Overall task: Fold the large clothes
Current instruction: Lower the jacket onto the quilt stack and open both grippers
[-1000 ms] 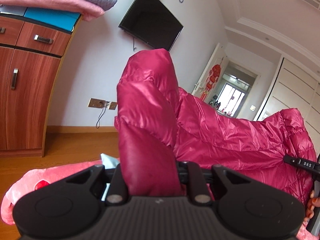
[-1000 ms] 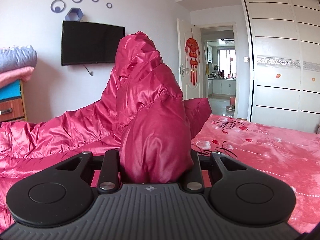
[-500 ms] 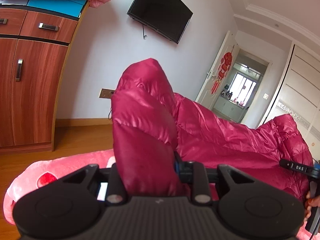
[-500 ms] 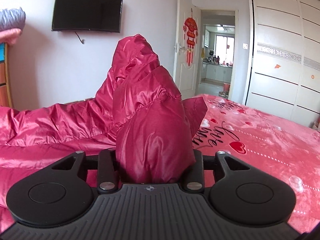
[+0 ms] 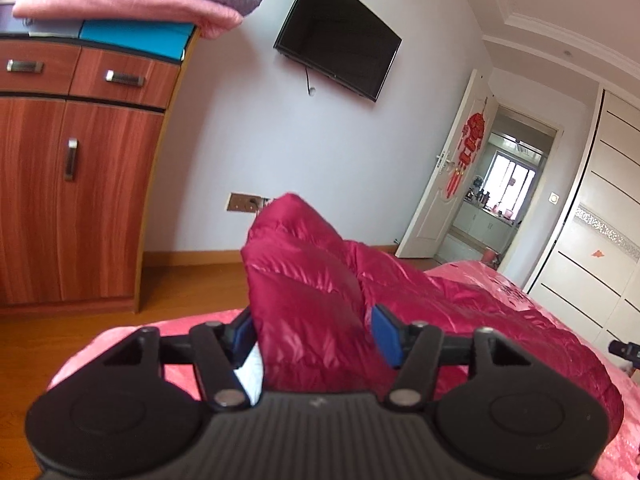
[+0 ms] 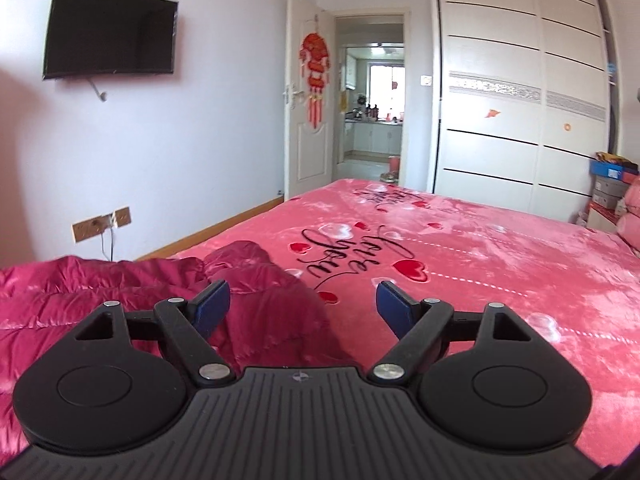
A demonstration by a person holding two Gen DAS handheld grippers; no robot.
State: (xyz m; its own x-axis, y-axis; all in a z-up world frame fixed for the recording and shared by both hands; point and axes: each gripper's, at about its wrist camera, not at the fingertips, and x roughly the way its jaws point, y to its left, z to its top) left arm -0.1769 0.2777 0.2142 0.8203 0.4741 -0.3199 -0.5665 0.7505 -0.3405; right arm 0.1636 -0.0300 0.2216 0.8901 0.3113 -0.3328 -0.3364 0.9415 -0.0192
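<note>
At the far left of the left wrist view stands a wooden cabinet [image 5: 76,184] with folded blankets [image 5: 136,0] stacked on top. To its right a dark television [image 5: 338,34] hangs on the wall, and farther right an open door [image 5: 448,168] bears a red ornament.

The red puffer jacket [image 5: 312,296] lies on the bed [image 5: 516,280], whose cover is pink. One bunched part of it rises in a peak between the fingers of the left gripper [image 5: 312,334]. Its jaws are opening; the right blue pad [image 5: 386,332] stands clear of the cloth, while the left pad seems to sit just beside it, though blur makes contact hard to judge. A bit of white cloth [image 5: 250,376] shows below the left finger.

In the right wrist view the jacket [image 6: 120,300] spreads low across the left side of the bed [image 6: 500,248], a rounded fold reaching under the left finger [image 6: 212,308] of the right gripper [image 6: 304,306]. These jaws are opening too and stand wide, with nothing pinched; only jacket and printed cover lie below the gap. Beyond, a white wardrobe [image 6: 520,100] fills the right, and boxes [image 6: 612,184] sit at the edge.
</note>
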